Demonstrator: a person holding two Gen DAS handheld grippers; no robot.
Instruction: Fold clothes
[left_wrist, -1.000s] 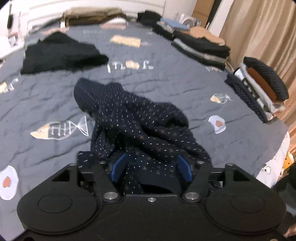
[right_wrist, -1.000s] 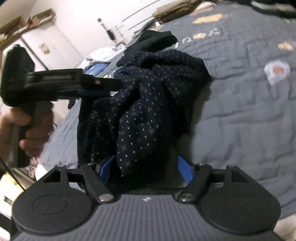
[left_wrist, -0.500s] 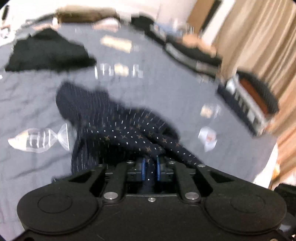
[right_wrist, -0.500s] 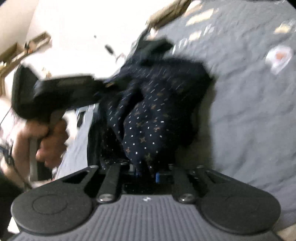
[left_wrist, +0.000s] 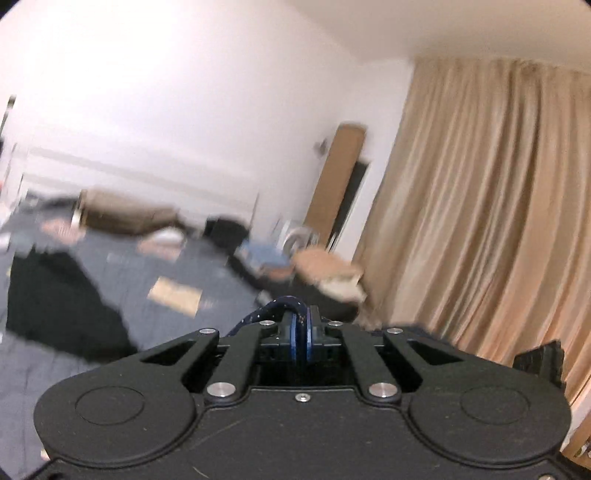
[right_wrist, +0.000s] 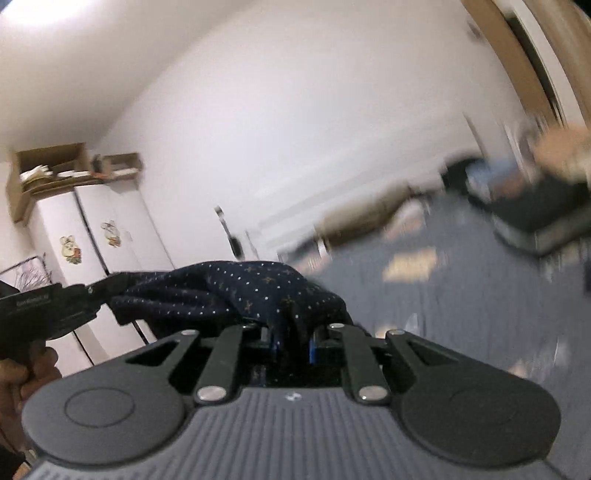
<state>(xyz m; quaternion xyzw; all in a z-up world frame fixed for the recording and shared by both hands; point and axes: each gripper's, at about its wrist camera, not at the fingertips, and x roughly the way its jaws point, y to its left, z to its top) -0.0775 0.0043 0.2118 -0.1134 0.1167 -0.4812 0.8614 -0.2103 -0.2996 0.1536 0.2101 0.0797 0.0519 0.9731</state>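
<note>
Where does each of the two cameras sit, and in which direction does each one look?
Left wrist view: sits on the left claw, looks about level across the bed toward the curtain; shows its own claw shut on the dotted navy garment.
Right wrist view: sits on the right claw, looks toward the white wall and cupboard; shows its own claw, the left claw and a hand.
Shared: the garment, the bed, the left claw.

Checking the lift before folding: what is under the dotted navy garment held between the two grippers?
Beyond the navy garment lie only wall and blurred grey bedspread. Its hanging lower part is hidden behind the right gripper.
</note>
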